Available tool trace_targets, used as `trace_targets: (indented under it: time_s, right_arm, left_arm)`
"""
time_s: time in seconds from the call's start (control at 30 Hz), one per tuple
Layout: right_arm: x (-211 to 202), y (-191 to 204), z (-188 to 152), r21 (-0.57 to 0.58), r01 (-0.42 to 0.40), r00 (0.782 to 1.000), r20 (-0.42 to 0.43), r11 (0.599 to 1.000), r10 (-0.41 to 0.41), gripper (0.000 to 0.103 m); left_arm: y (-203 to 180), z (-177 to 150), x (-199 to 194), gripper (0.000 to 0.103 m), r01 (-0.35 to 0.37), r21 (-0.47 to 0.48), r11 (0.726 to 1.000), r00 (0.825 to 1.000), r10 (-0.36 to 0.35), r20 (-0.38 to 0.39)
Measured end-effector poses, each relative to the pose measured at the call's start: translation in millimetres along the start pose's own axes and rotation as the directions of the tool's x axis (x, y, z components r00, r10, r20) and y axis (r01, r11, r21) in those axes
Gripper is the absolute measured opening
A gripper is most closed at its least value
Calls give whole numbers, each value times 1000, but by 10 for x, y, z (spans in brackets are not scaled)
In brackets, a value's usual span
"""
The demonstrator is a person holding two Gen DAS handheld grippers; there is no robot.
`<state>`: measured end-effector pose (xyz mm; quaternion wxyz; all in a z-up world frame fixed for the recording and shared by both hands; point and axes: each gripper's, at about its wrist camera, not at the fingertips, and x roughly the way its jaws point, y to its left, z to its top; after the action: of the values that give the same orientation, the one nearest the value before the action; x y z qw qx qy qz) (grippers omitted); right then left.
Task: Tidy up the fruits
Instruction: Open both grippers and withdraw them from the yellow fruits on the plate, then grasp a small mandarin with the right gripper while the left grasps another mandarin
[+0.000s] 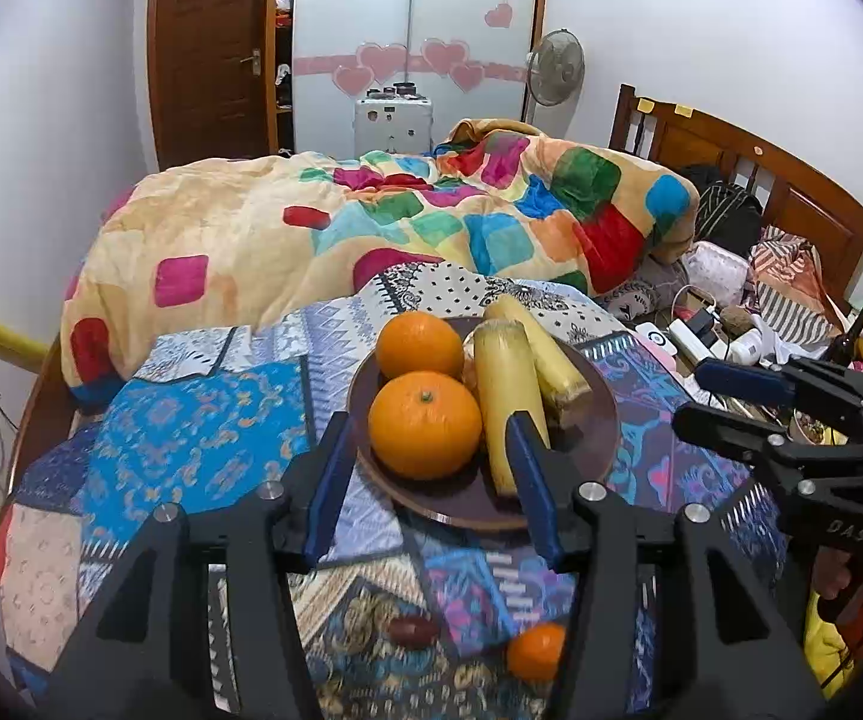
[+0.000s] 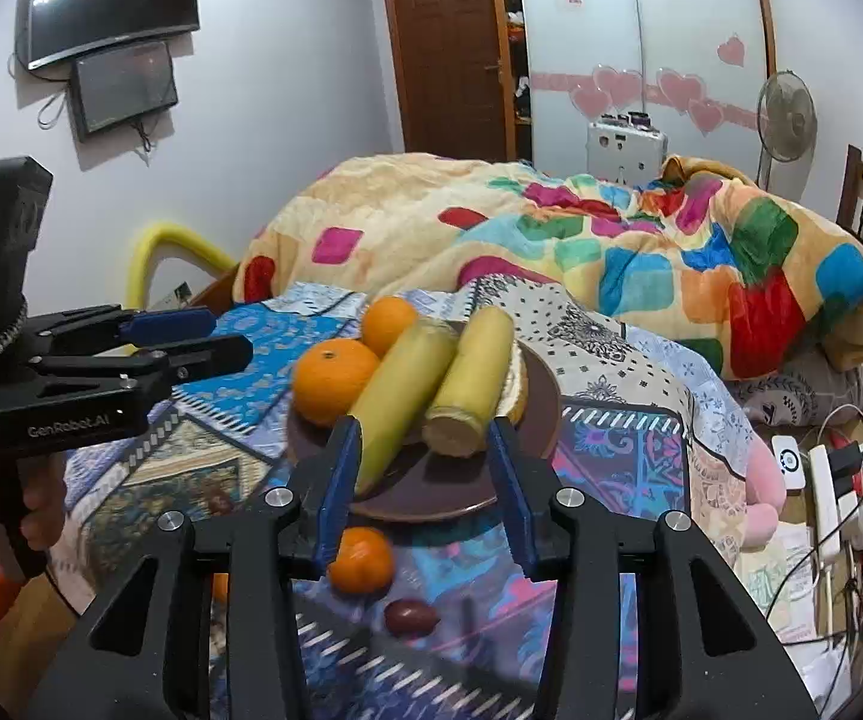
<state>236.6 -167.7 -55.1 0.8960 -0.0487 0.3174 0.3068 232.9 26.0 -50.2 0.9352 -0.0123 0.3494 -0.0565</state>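
Brown round plate (image 1: 599, 438) held bumpy oranges (image 1: 424, 425); smooth small orange (image 1: 535, 651) lay at 6 o'clock; both grippers (image 1: 431, 480) (image 2: 428, 486) were partly open, empty

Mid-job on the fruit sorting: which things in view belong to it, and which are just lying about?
Part of the job:
- brown plate
- two oranges on it
- two yellow sticks on it
- small orange off the plate on the patterned cloth
- dark red fruit beside it

Lying about:
- colourful blanket
- power strip
- fan
- wall screens
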Motion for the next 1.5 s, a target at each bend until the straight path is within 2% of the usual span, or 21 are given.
trace_targets:
  time_s: [0.13,0.33,0.67,0.9,0.97,1.0,1.03,1.37,1.5]
  right_arm:
    - [-107,97,-65,-15,6,1000,14,1000,-5,43]
    - [-102,201,-231,-23,-1,1000,-6,1000,1,46]
    - [374,219,-509,1,-27,992,-127,1000,27,46]
    - [564,216,-558,6,-25,988,-152,1000,25,46]
    - [570,199,-556,13,-30,988,-152,999,32,43]
    - [571,200,-559,11,-25,988,-153,1000,26,36]
    - [569,205,-566,2,-16,988,-154,1000,16,34]
    - [181,160,-581,34,-12,996,-92,999,15,33]
    - [9,117,-588,45,-2,998,-69,999,5,33]
  left_arm:
    - [17,-131,-146,57,-9,1,1000,1000,9,-4]
    - [33,-371,-185,58,-8,-2,1000,999,8,-51]
    - [151,-671,-29,58,-4,-37,999,993,0,-117]
    - [202,-772,92,58,6,-48,999,989,-13,-148]
    - [189,-786,113,58,11,-48,999,988,-18,-154]
    - [179,-791,121,58,13,-48,999,988,-21,-156]
    - [165,-795,124,58,16,-49,999,987,-24,-157]
    - [-123,-803,8,58,51,-26,998,987,-55,-153]
    - [-238,-836,24,58,65,-17,998,982,-67,-175]
